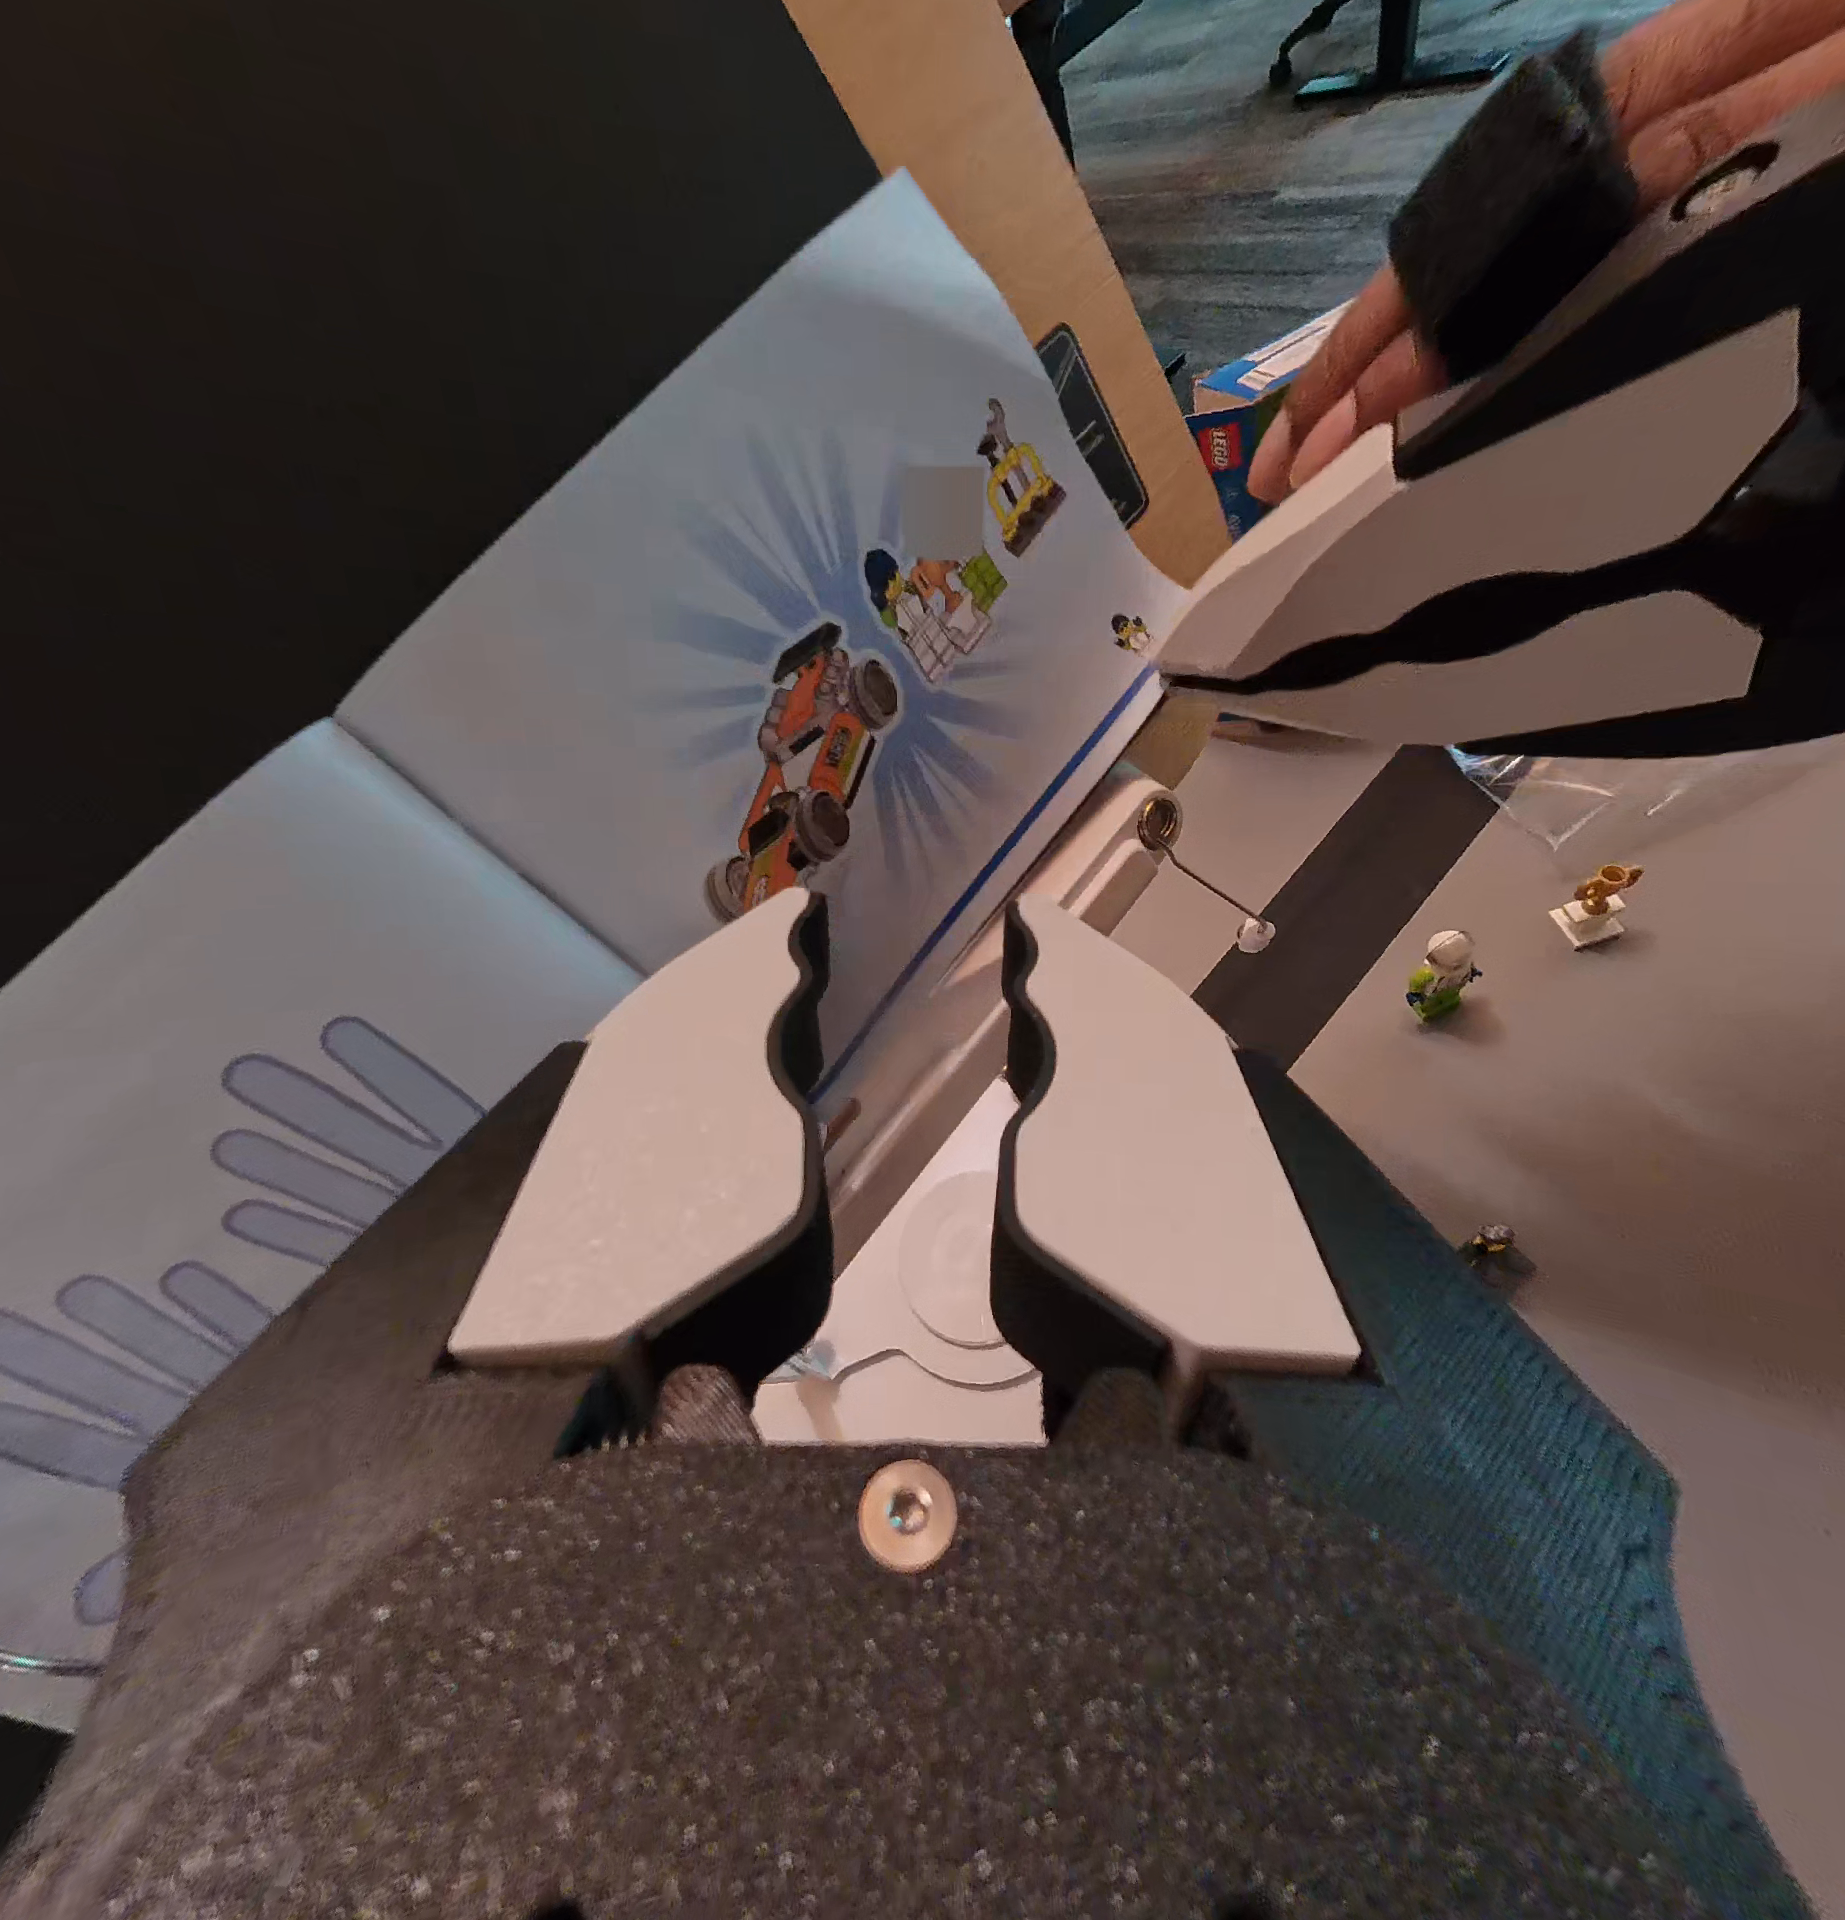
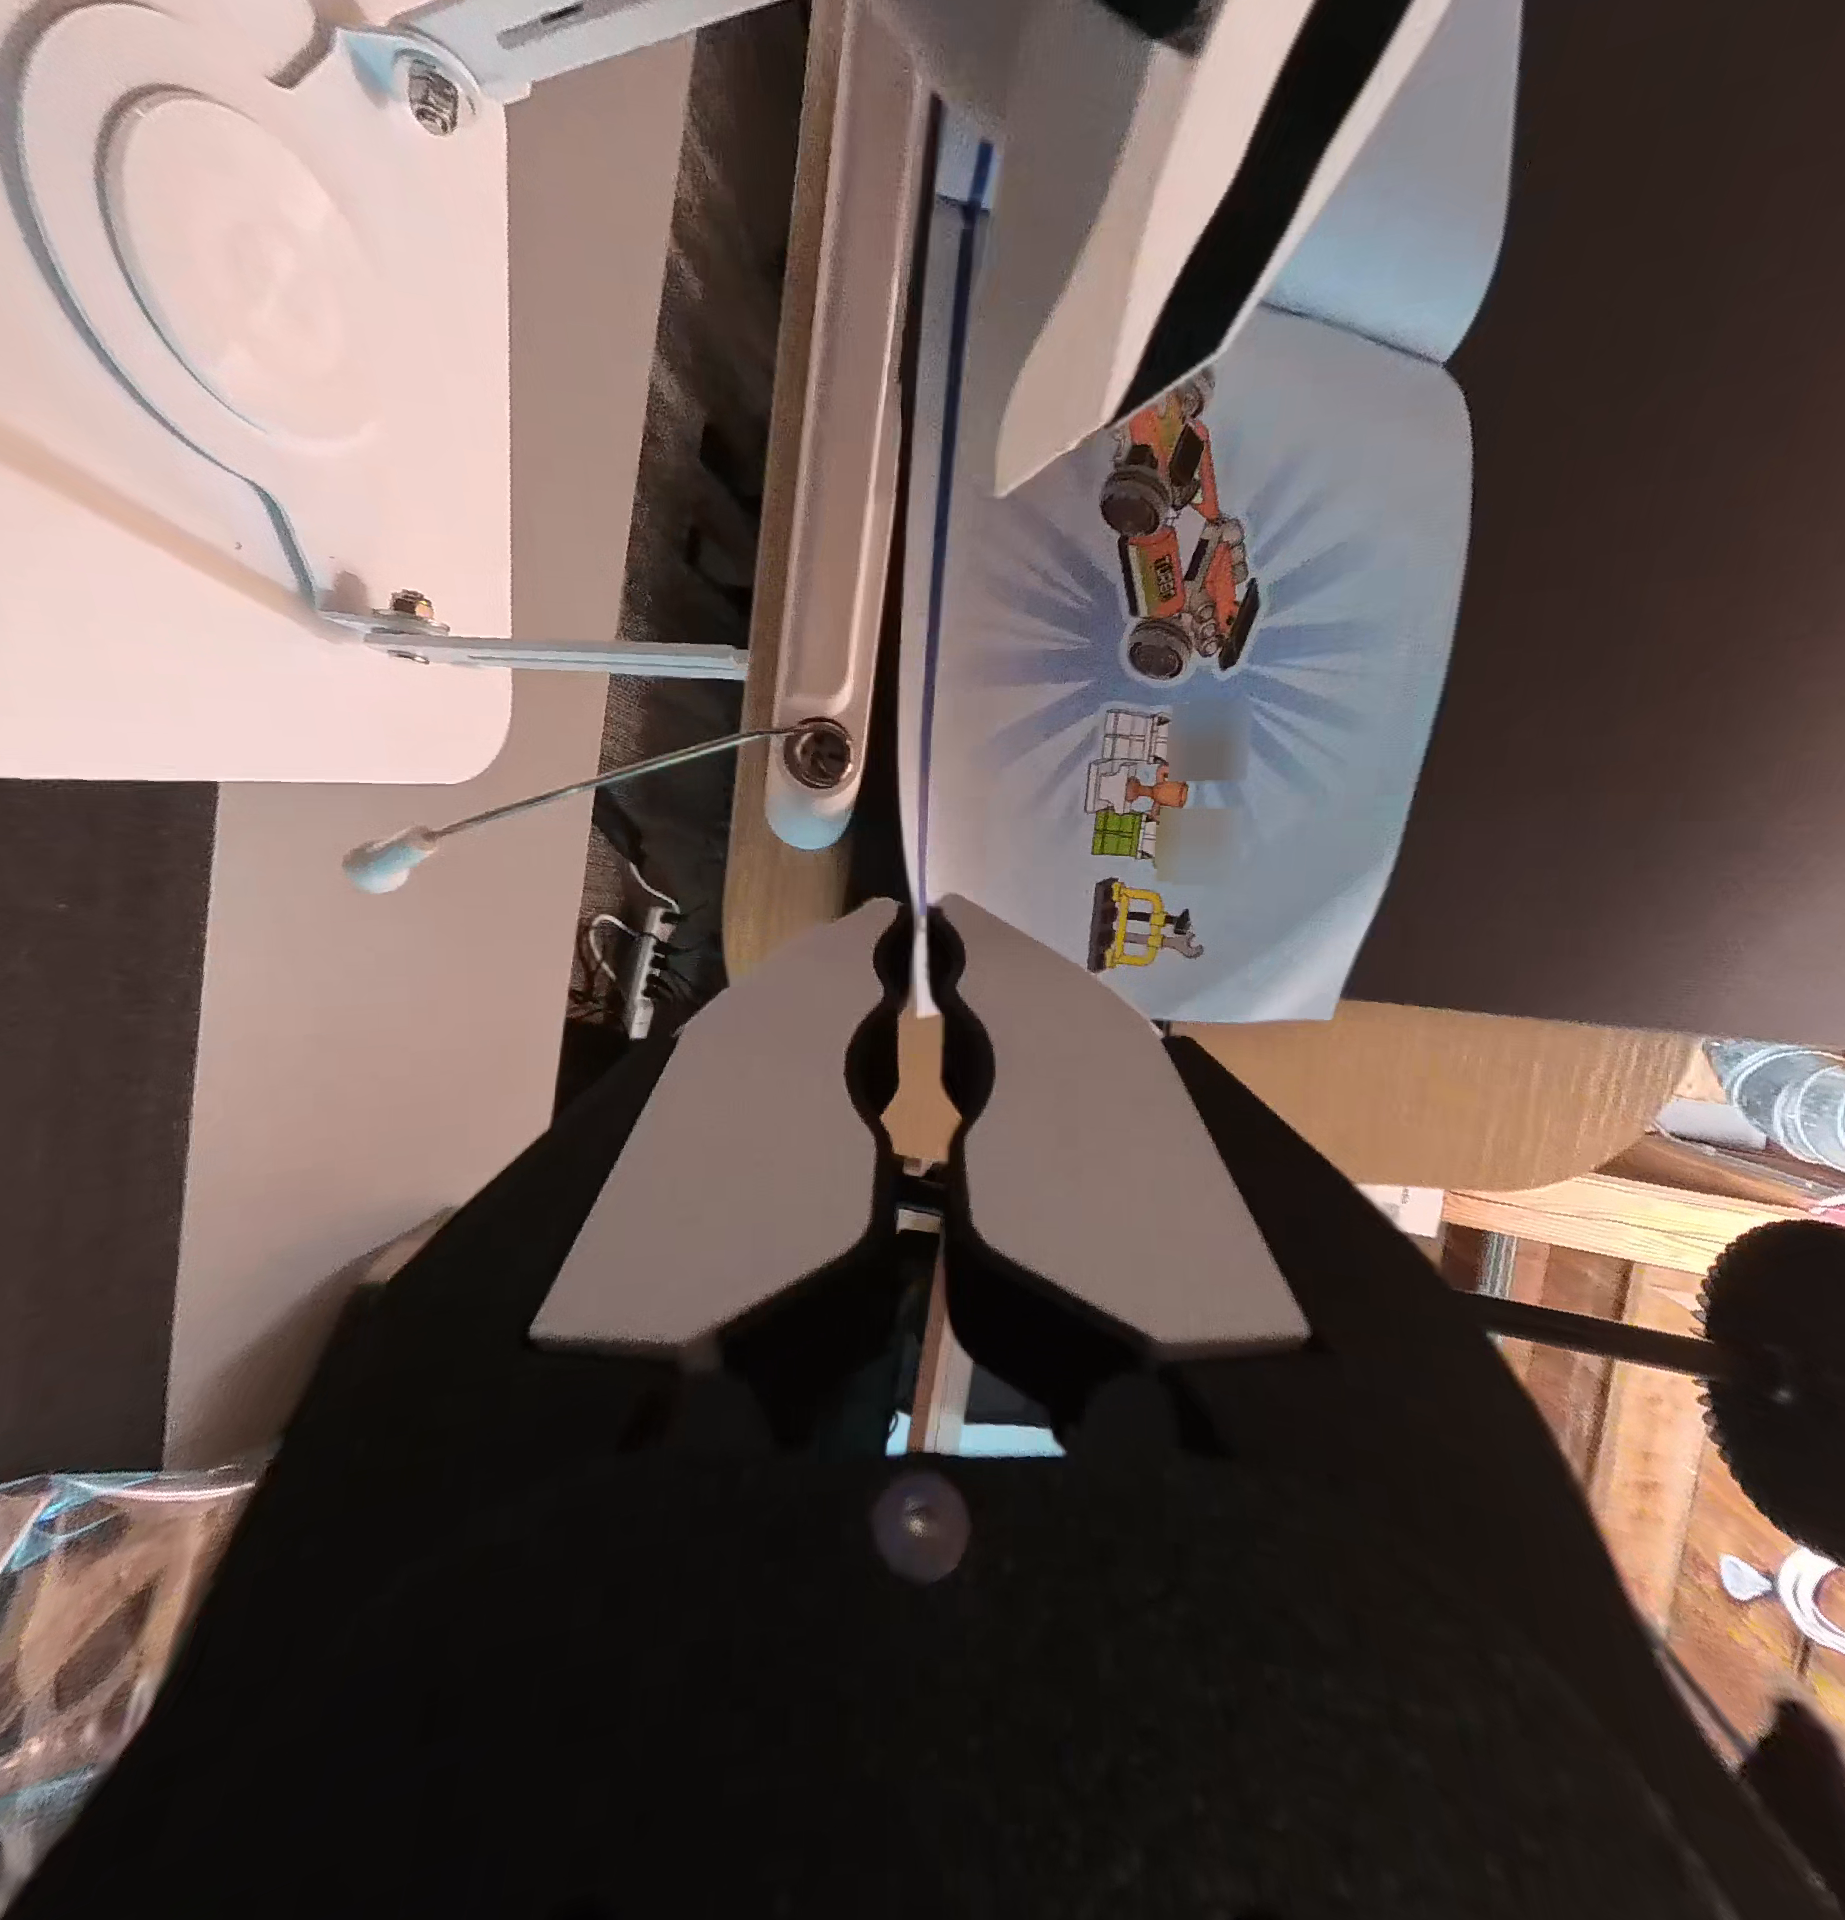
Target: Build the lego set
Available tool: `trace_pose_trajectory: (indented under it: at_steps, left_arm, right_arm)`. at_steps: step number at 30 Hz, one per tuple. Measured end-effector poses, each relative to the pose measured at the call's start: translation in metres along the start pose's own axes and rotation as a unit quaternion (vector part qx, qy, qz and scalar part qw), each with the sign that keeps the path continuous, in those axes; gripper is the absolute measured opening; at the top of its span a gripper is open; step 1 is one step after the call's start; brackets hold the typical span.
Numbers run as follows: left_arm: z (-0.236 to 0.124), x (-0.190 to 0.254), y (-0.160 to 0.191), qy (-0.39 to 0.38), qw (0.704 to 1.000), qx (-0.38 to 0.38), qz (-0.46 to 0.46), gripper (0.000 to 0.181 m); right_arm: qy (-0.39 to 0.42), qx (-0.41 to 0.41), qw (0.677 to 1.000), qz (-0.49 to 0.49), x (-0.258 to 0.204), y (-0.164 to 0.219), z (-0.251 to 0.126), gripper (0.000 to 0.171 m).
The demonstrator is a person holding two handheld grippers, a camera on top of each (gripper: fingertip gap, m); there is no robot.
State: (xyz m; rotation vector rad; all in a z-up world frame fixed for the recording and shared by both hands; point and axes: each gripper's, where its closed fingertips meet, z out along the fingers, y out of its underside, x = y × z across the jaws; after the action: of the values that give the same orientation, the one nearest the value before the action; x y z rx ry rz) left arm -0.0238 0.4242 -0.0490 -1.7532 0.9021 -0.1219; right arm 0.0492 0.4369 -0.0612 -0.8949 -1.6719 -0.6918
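Left tongs (image 1: 913, 925): wide, nothing held, tips at the booklet's lower edge.
Right tongs (image 2: 926, 914): pinched on the booklet's page corner.
Booklet (image 1: 544, 790): open, propped on a white stand (image 2: 814, 436).
Minifigure (image 1: 1443, 975): upright on the grey counter (image 1: 1676, 1091), near a trophy (image 1: 1595, 906).

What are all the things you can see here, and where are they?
Instruction booklet: one, pale blue, open and propped on the stand.
Book stand: one, white, on the table.
Minifigure: one, lime green with white helmet, standing on the grey table.
Trophy piece: one, gold on white base, beyond the minifigure.
Small dark piece: one, nearer on the table.
Lego box: one, blue, behind.
Left gripper: open, at the booklet's lower edge.
Right gripper: shut on the booklet's page corner.
Hand: one, holding the right gripper.
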Motion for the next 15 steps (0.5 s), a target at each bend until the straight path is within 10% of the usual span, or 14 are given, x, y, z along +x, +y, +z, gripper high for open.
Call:
trace_pose_trajectory:
  at_steps: [15]
  left_arm:
    - [0.0026, -0.0002, 0.0035, 0.003, 1.000, -0.004, -0.003, 0.030]
  right_arm:
    - [-0.118, -0.004, 0.983, 0.140, -0.0071, 0.0041, 0.0020, 0.000]
